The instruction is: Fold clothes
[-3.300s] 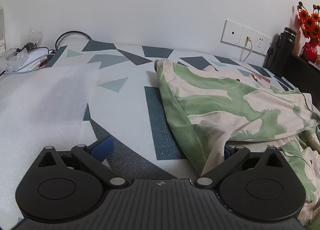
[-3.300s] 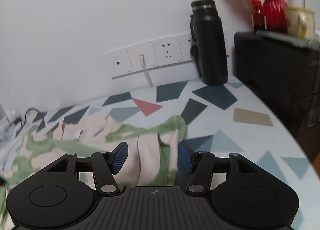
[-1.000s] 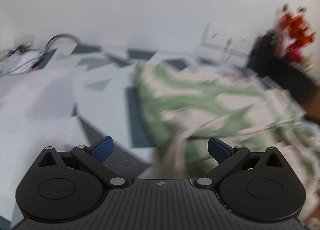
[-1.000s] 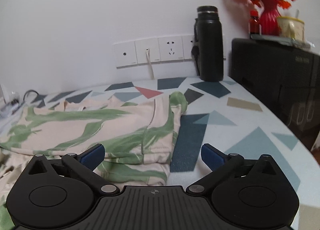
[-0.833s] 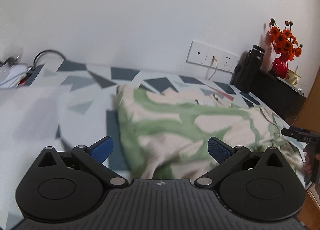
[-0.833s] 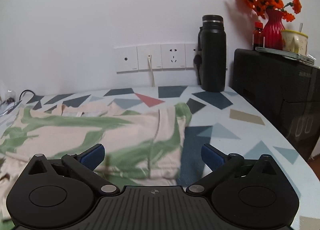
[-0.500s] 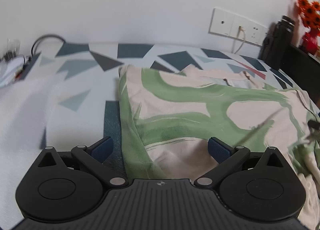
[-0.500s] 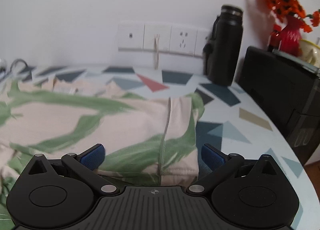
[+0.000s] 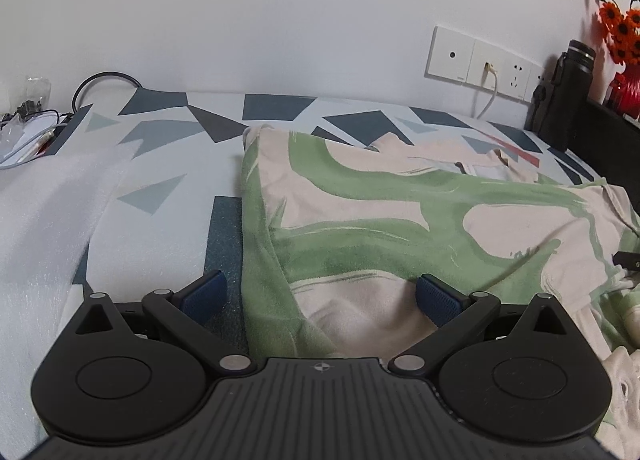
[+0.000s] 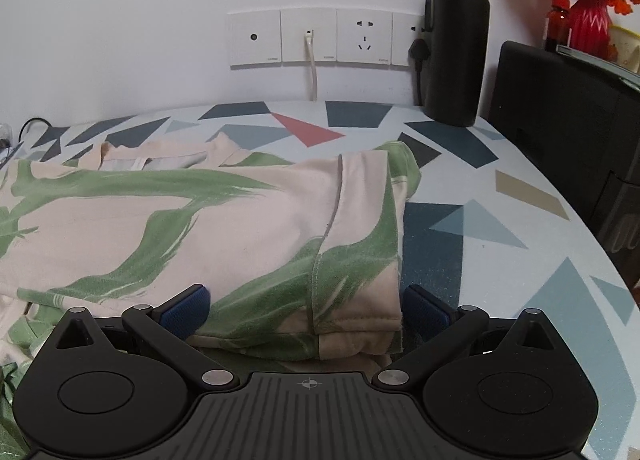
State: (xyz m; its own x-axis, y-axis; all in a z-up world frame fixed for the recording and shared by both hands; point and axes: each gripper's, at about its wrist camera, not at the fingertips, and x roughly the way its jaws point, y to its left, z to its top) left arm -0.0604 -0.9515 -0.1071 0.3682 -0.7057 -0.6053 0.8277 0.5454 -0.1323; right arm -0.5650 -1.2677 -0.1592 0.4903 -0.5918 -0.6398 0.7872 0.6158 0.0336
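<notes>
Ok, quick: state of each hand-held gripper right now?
Left hand-held gripper: open, holding nothing, garment between its fingers.
Right hand-held gripper: open, holding nothing, straddling the garment's edge.

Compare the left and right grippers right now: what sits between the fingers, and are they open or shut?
The left gripper straddles the garment's left folded edge, with bare patterned table at its left finger. The right gripper straddles the garment's right end, where a seam runs, with bare table by its right finger. Both are open, low at the near edge, gripping nothing.
</notes>
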